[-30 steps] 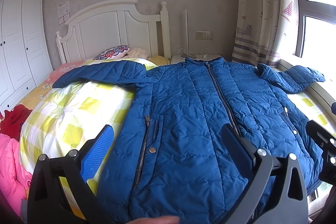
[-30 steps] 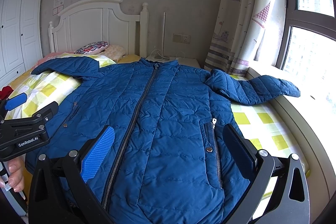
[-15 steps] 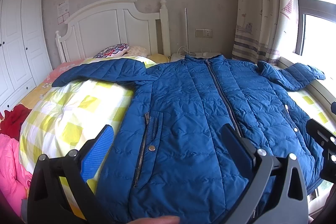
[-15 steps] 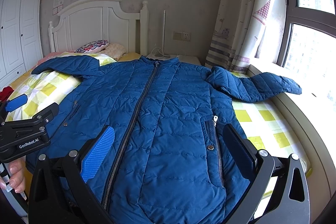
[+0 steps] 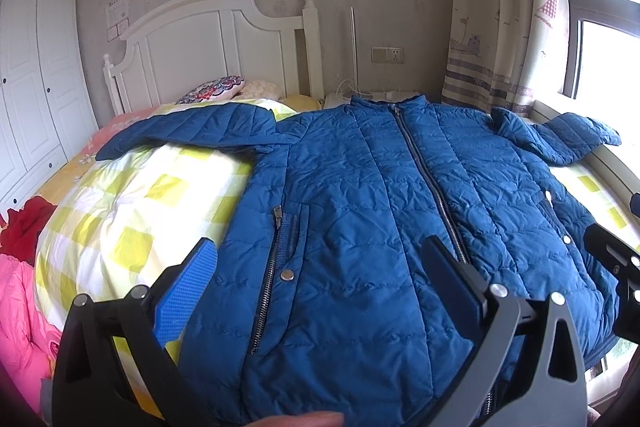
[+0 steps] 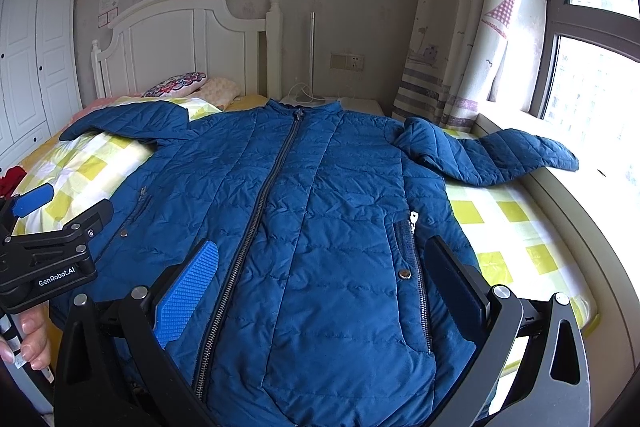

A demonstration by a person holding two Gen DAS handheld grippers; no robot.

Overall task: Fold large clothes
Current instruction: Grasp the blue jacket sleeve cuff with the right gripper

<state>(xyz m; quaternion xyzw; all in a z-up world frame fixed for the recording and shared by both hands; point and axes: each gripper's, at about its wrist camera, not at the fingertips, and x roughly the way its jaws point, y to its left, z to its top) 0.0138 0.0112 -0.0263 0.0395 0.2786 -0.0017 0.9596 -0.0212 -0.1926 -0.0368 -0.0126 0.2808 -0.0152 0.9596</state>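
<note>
A blue quilted jacket (image 5: 380, 211) lies face up and zipped on the bed, collar toward the headboard, both sleeves spread out; it also shows in the right wrist view (image 6: 320, 211). Its left sleeve (image 5: 188, 131) rests on the checked quilt, its right sleeve (image 6: 500, 159) reaches the window sill. My left gripper (image 5: 320, 263) is open and empty above the hem on the jacket's left side. My right gripper (image 6: 320, 259) is open and empty above the hem on its right side. The left gripper also shows in the right wrist view (image 6: 48, 247).
A yellow and white checked quilt (image 5: 132, 211) covers the bed. A white headboard (image 5: 208, 43) and pillows (image 5: 216, 93) stand at the far end. Pink and red clothes (image 5: 20, 291) lie at the left. A curtain (image 6: 460, 27) and window sill (image 6: 580, 211) run along the right. White wardrobe (image 5: 36, 75) at far left.
Both grippers have risen slightly, so the jacket sits a little lower in both views. Both stay open and the jacket has not moved.
</note>
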